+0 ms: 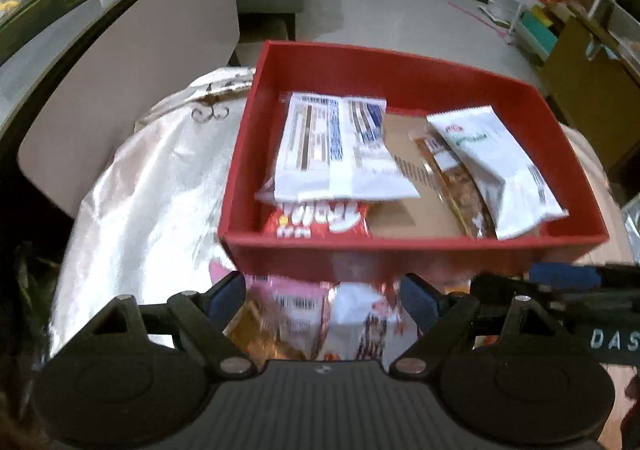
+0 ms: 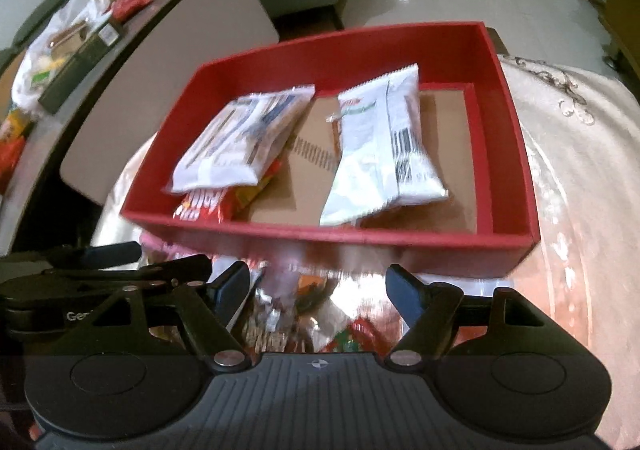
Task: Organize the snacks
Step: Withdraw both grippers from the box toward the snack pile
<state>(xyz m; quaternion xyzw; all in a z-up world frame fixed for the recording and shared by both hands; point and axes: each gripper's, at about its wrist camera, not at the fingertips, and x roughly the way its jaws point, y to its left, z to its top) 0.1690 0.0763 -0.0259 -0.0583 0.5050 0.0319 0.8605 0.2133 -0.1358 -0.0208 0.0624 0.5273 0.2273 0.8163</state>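
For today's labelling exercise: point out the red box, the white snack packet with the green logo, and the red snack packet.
red box (image 1: 400, 250), left wrist view, front wall.
white snack packet (image 2: 376, 153), right wrist view, middle.
red snack packet (image 1: 316, 223), left wrist view, printed front.

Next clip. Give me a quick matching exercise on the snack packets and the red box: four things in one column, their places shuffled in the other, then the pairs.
Things:
1. white packet with blue print
2. red packet with white lettering
3. white packet with green lettering
4. pink-and-white packet

Places:
A. outside the red cardboard box, between the left gripper fingers
B. in the box, on its right side
C. in the box, on top of another packet
D. in the box, partly under another packet

Pairs: 1-C, 2-D, 3-B, 4-A
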